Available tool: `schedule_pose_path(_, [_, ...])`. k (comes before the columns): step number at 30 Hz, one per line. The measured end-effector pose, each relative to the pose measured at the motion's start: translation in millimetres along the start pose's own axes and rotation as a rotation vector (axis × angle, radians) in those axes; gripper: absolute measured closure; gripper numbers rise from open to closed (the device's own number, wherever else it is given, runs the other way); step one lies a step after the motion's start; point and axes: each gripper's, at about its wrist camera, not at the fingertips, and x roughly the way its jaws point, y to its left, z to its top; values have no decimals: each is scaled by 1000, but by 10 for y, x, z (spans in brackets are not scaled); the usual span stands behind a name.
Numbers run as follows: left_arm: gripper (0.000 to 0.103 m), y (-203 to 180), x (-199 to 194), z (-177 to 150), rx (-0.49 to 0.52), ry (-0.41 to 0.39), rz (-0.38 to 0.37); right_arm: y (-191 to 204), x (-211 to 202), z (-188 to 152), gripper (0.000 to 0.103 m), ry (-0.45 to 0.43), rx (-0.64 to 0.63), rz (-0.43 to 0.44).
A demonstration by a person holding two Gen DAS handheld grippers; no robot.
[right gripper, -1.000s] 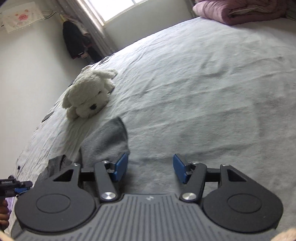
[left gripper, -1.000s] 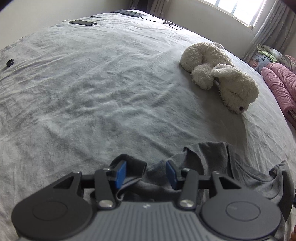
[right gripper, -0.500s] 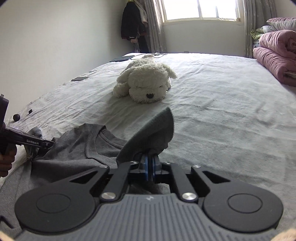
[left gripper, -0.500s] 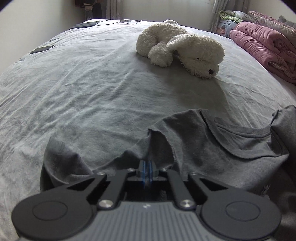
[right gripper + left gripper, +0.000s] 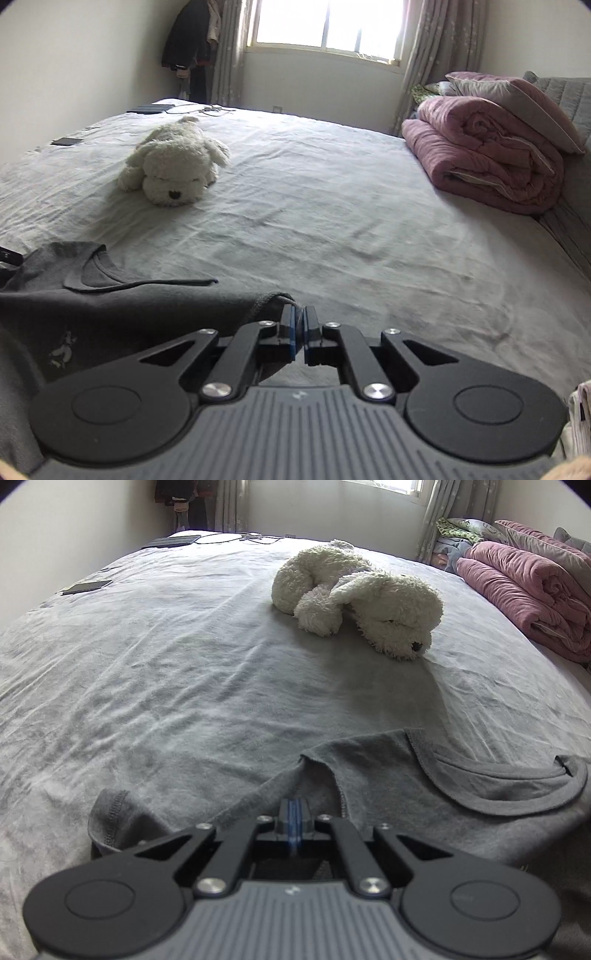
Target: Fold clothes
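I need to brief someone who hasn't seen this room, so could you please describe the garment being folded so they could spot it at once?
Start from the big bed under the window; a white plush dog lies mid-bed and a rolled pink quilt sits to one side. At the near edge lies the dark grey T-shirt, pinched by the left gripper and right gripper. It is the only flat dark fabric, with a round neckline.

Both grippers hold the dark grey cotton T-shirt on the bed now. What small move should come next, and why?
Probably draw the two grippers apart and lay it flat. The left gripper and right gripper are each shut on the dark grey cotton T-shirt, near its shoulders, but the cloth is bunched and its neckline sags on the grey bed sheet.
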Motion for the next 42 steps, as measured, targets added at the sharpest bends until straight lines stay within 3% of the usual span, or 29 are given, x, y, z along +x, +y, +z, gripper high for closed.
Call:
schedule_pose_path(3, [100,46,39,8,-20,23,-3,-58,244,-159,96,76,22,-3])
schedule_pose_path(6, [98,130,-3,59,-51,0,-41,-178,314,-154,91,70,121,119])
schedule_pose_path(8, [83,164,-40,121,-67,-34,-85,-279,340,-106,85,61,178,152])
schedule_pose_path(10, [68,179,-64,181,-76,-64,-132,-381,365,-58,60,52,235,186])
schedule_pose_path(11, [66,152,-52,208,-64,-67,-161,-432,378,-35,56,48,263,203])
schedule_pose_path(14, [56,15,14,268,15,-70,-218,-487,480,-21,55,62,255,190])
schedule_pose_path(17, [44,-138,173,304,113,-56,-212,-545,604,-34,55,73,251,198])
schedule_pose_path(21, [44,-295,436,310,190,-6,-189,-597,798,-114,55,128,314,318])
schedule_pose_path(24, [46,-412,496,203,284,-13,-137,-423,885,-202,49,157,221,353])
schedule_pose_path(25, [55,-432,479,187,307,-22,-129,-349,876,-198,49,152,164,344])
schedule_pose_path(26, [69,-448,456,174,329,-32,-123,-276,866,-194,49,148,109,336])
schedule_pose_path(27, [77,-454,439,173,338,-37,-116,-219,849,-186,55,148,73,335])
schedule_pose_path(28, [88,-450,430,175,340,-38,-114,-163,830,-178,75,148,38,334])
schedule_pose_path(29, [96,-452,420,175,340,-41,-117,-113,800,-178,86,144,12,324])
schedule_pose_path(30, [96,-454,410,175,340,-45,-120,-62,769,-177,88,139,-13,315])
schedule_pose_path(33, [98,-501,345,174,363,-78,-111,45,667,-169,90,102,-83,255])
schedule_pose_path(37, [99,-549,155,282,329,-168,-116,13,459,-50,91,-13,-107,152])
schedule_pose_path(42, [99,-767,-83,465,313,-284,-112,47,238,81,92,-139,-213,-26])
